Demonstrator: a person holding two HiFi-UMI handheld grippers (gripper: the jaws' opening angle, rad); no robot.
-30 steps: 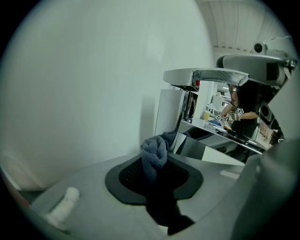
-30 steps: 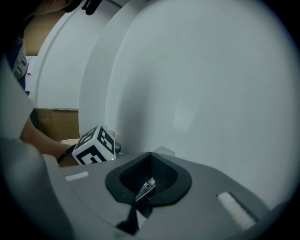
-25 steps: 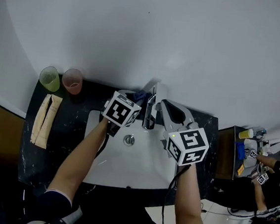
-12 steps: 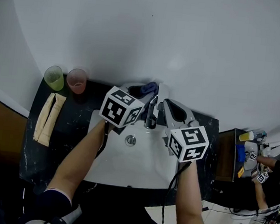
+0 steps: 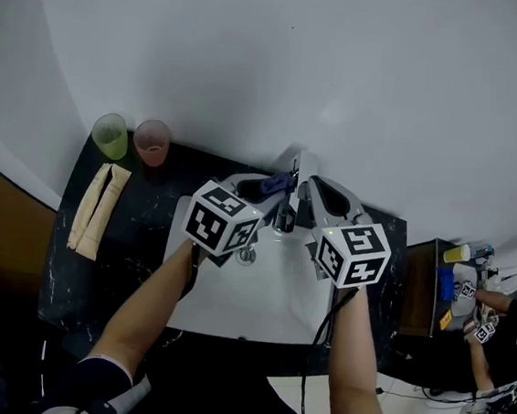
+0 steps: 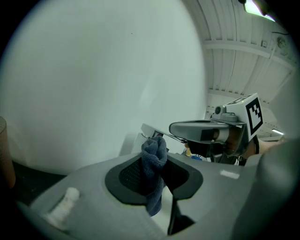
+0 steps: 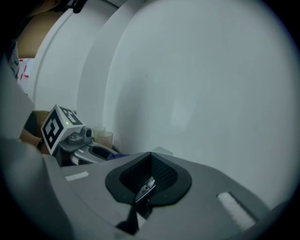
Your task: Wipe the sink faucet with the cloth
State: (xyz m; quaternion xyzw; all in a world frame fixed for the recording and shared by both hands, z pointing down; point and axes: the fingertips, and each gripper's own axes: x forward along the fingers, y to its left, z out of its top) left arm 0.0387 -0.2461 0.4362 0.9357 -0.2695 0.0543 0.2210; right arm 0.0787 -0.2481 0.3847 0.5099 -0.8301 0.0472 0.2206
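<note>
The faucet (image 5: 285, 217) partly behind left gripper (image 5: 277, 187) and right gripper (image 5: 309, 185); far-right person (image 5: 493, 332) tiny, edge-cropped

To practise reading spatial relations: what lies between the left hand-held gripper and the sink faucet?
The blue cloth, pinched in the left hand-held gripper, lies between it and the faucet. The left gripper view shows this.

Cups (image 5: 110, 135) (image 5: 152, 142) x2, packets (image 5: 85, 211) (image 5: 104, 209) x2, claws (image 5: 265, 191) (image 5: 304, 193) x2; cloth (image 5: 279, 183), faucet (image 5: 285, 215), sink (image 5: 258, 302) x1 ea.

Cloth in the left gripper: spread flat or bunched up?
Bunched. The blue cloth stands as a crumpled wad pinched in the jaws of the left gripper, with a tail hanging below.
</note>
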